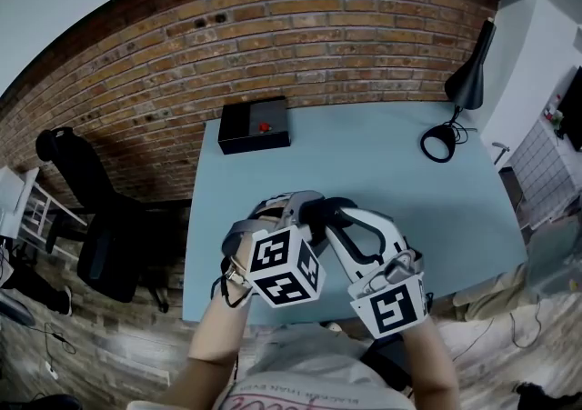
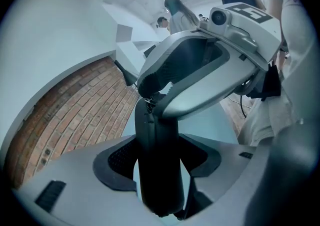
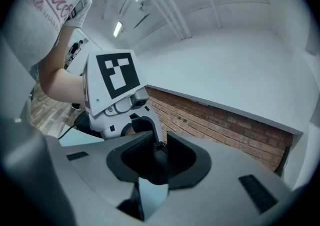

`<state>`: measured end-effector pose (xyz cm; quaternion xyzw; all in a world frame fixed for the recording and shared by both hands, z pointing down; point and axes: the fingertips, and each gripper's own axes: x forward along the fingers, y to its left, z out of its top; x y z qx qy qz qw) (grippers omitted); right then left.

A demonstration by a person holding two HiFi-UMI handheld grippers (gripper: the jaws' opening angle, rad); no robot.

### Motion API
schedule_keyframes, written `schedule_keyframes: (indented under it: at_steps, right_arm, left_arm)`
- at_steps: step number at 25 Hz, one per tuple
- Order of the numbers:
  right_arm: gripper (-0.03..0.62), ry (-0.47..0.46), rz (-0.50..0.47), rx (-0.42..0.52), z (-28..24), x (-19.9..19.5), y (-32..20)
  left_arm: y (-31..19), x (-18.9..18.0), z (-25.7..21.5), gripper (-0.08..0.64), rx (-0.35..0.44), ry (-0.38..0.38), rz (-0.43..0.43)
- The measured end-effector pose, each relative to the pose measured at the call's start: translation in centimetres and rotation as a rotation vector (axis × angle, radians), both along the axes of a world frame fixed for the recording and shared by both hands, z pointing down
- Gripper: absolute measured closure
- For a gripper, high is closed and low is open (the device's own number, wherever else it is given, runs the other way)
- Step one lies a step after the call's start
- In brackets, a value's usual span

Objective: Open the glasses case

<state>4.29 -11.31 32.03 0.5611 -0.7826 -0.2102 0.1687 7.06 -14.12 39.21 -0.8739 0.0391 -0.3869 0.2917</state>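
Left gripper (image 2: 159, 156): closed on the glasses case (image 2: 160, 180) — the dark case sits between its pads and reaches out past the tips.
Glasses case: held between the two grippers over the near edge of the desk (image 1: 382, 172), zip end towards the right gripper.
Zipper pull (image 2: 148, 103): at the case's far end, right at the right gripper's tips.
Right gripper (image 3: 158, 146): jaws narrow, pinched on the zipper pull — the left gripper lies just beyond.
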Motion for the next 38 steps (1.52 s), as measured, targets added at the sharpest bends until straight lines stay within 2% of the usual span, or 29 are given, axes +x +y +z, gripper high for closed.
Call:
schedule_keyframes:
  at_steps: [3, 6, 8, 10, 15, 18, 22, 26, 30, 35, 38]
  right_arm:
    - [0.509, -0.037, -0.005, -0.013, -0.2, 0.2, 0.1]
    - [0.562, -0.042, 0.040, 0.007, -0.3, 0.9, 0.3]
    - [0.566, -0.050, 0.065, 0.015, -0.4, 1.5, 0.3]
    - [0.566, -0.055, 0.084, 0.012, -0.4, 1.9, 0.2]
    - [0.566, -0.045, 0.126, 0.010, -0.1, 2.5, -0.1]
    - [0.574, -0.053, 0.118, 0.014, -0.3, 2.2, -0.1]
    - [0.575, -0.075, 0.117, 0.023, -0.8, 2.5, 0.1]
    - [0.575, -0.170, 0.120, 0.055, -1.8, 3.0, 0.2]
    - [0.575, -0.276, 0.124, 0.062, -2.4, 3.6, 0.2]
    - [0.575, -0.321, 0.156, 0.045, -2.4, 5.1, 0.4]
    - [0.575, -0.343, 0.140, 0.047, -2.7, 5.4, 0.5]
  left_arm:
    - [-0.3, 0.1, -0.2, 0.304, 0.019, 0.015, -0.010]
    - [-1.1, 0.0, -1.1, 0.304, 0.097, 0.048, -0.039]
    - [-1.3, 0.0, -1.8, 0.304, 0.150, 0.064, -0.042]
    - [-1.3, 0.1, -2.1, 0.304, 0.169, 0.073, -0.041]
    - [-1.4, 0.2, -2.2, 0.304, 0.171, 0.084, -0.045]
    - [-1.3, 0.3, -2.1, 0.304, 0.167, 0.091, -0.045]
    - [-1.1, 0.6, -2.4, 0.304, 0.139, 0.145, -0.036]
    - [-0.9, 1.1, -3.1, 0.305, 0.115, 0.233, -0.018]
    - [-1.0, 1.4, -3.2, 0.307, 0.138, 0.286, 0.001]
    - [-0.1, 1.3, -4.1, 0.310, 0.112, 0.371, 0.053]
    - [0.5, 1.2, -4.4, 0.313, 0.078, 0.404, 0.070]
